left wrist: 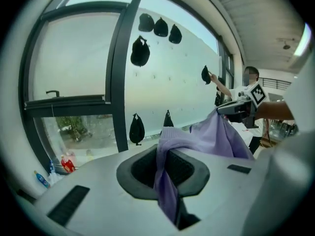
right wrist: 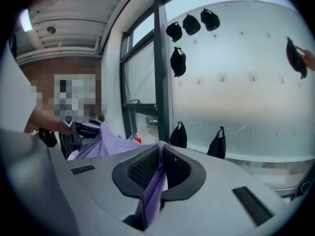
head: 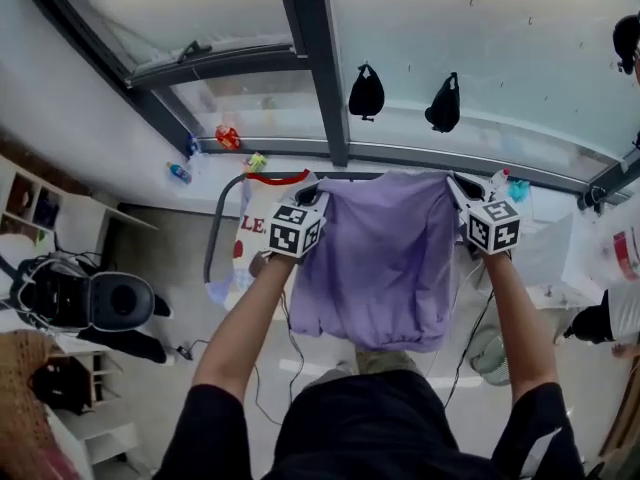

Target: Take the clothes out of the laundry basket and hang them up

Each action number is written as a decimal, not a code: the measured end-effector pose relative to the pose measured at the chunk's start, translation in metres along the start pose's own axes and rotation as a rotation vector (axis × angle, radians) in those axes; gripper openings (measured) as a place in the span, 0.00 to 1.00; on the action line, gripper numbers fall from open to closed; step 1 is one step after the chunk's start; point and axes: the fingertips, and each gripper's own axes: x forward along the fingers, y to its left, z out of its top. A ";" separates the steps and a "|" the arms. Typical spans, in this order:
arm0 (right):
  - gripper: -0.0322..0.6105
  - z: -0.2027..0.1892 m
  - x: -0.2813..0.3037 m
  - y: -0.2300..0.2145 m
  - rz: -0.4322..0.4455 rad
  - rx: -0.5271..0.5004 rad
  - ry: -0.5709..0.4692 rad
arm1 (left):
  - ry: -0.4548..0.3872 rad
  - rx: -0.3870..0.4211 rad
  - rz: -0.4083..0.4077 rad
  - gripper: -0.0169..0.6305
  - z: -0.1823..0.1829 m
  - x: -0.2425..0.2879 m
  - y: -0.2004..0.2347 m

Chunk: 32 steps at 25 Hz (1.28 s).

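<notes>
Currently, the left gripper (head: 316,192) and the right gripper (head: 459,187) are each clenched on an upper corner of the lilac fabric garment (head: 385,258), with cloth pinched between the jaws of both. The garment hangs spread flat between the two grippers, in front of the person and near the frosted glass window (head: 500,48). Farther off, two black pouches (head: 366,93) hang on the window, right of the dark vertical frame post (head: 318,58).
</notes>
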 end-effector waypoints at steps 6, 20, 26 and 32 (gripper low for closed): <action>0.08 -0.074 0.079 -0.036 -0.005 -0.031 0.174 | 0.102 0.112 -0.010 0.06 -0.052 0.072 0.021; 0.08 -0.154 0.128 -0.065 -0.037 0.019 0.245 | 0.404 0.100 0.117 0.09 -0.154 0.134 0.056; 0.17 -0.145 0.126 -0.060 -0.026 0.011 0.258 | 0.422 0.065 0.066 0.23 -0.154 0.141 0.051; 0.41 -0.111 0.104 -0.059 -0.072 0.008 0.208 | 0.347 0.025 0.030 0.37 -0.130 0.122 0.053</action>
